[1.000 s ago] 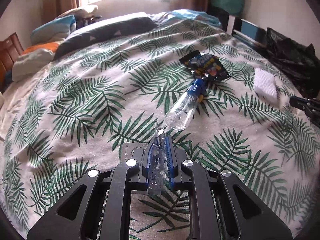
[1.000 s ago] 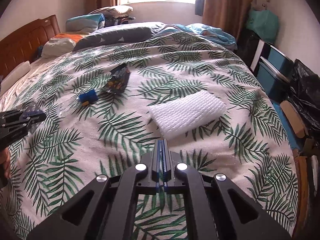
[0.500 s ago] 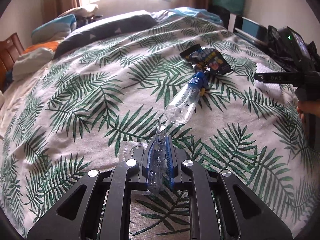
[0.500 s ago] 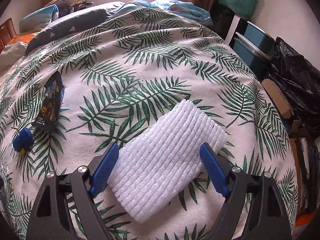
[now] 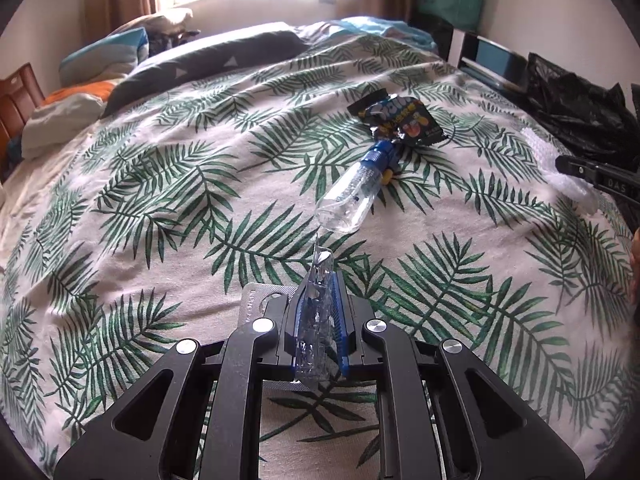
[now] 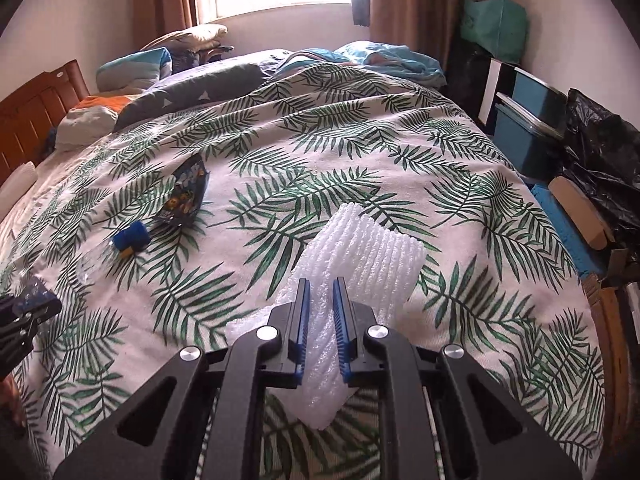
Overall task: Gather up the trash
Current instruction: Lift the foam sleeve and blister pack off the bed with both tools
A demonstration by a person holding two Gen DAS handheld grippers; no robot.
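My left gripper (image 5: 318, 280) is shut on a crumpled clear plastic wrapper (image 5: 316, 328), with a silver blister pack (image 5: 256, 304) under its left finger. A clear bottle with a blue cap (image 5: 352, 192) and a dark snack bag (image 5: 400, 120) lie on the bed ahead. My right gripper (image 6: 321, 292) is shut on a white ribbed foam sheet (image 6: 360, 256), which it holds just above the bed. The bottle cap (image 6: 130, 238) and the snack bag (image 6: 186, 196) also show at the left of the right wrist view. The right gripper tip (image 5: 592, 168) shows at the right edge of the left wrist view.
The bed has a palm-leaf cover (image 5: 160, 200), with pillows (image 5: 200, 60) at the head. Black bin bags (image 6: 600, 152), blue boxes (image 6: 528, 120) and cardboard (image 6: 580, 216) stand beside the bed on the right. The left gripper (image 6: 24, 316) sits at the left edge.
My right gripper has gone from open around the foam sheet to shut on it, and has lifted and drawn it back. My left gripper has stayed shut on the wrapper and hardly moved.
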